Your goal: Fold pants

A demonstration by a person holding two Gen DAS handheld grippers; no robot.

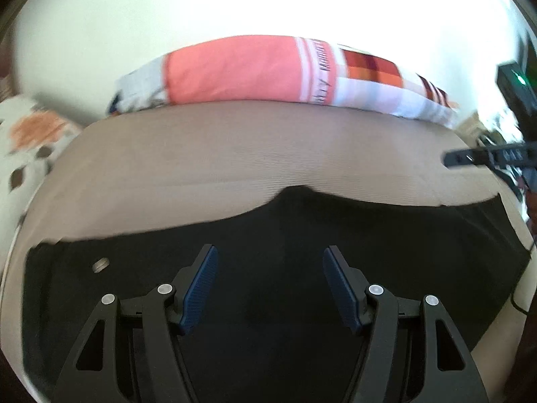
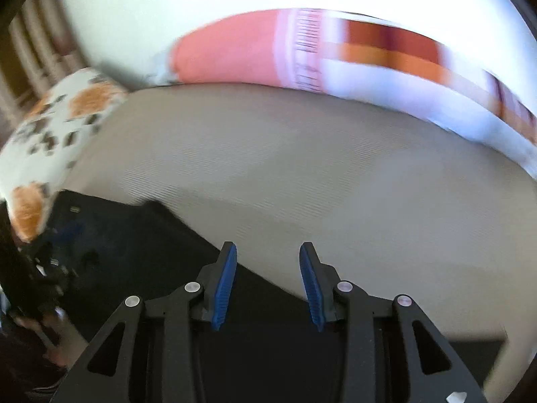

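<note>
Black pants (image 1: pixel 268 228) lie spread flat on a beige bed surface (image 1: pixel 255 147), with a metal button (image 1: pixel 100 264) near their left end. My left gripper (image 1: pixel 270 255) is open and empty, hovering just above the pants' middle. In the right wrist view the pants (image 2: pixel 141 245) fill the lower left, their edge running diagonally. My right gripper (image 2: pixel 267 252) is open and empty above that edge, over the beige surface (image 2: pixel 302 168). The other gripper (image 1: pixel 486 156) shows at the right edge of the left wrist view.
A pink, white and orange pillow (image 1: pixel 255 70) lies along the far side of the bed, also in the right wrist view (image 2: pixel 268 50). A white cushion with orange and brown patches (image 2: pixel 67 114) sits at the left. A black device with a green light (image 1: pixel 517 80) stands at the right.
</note>
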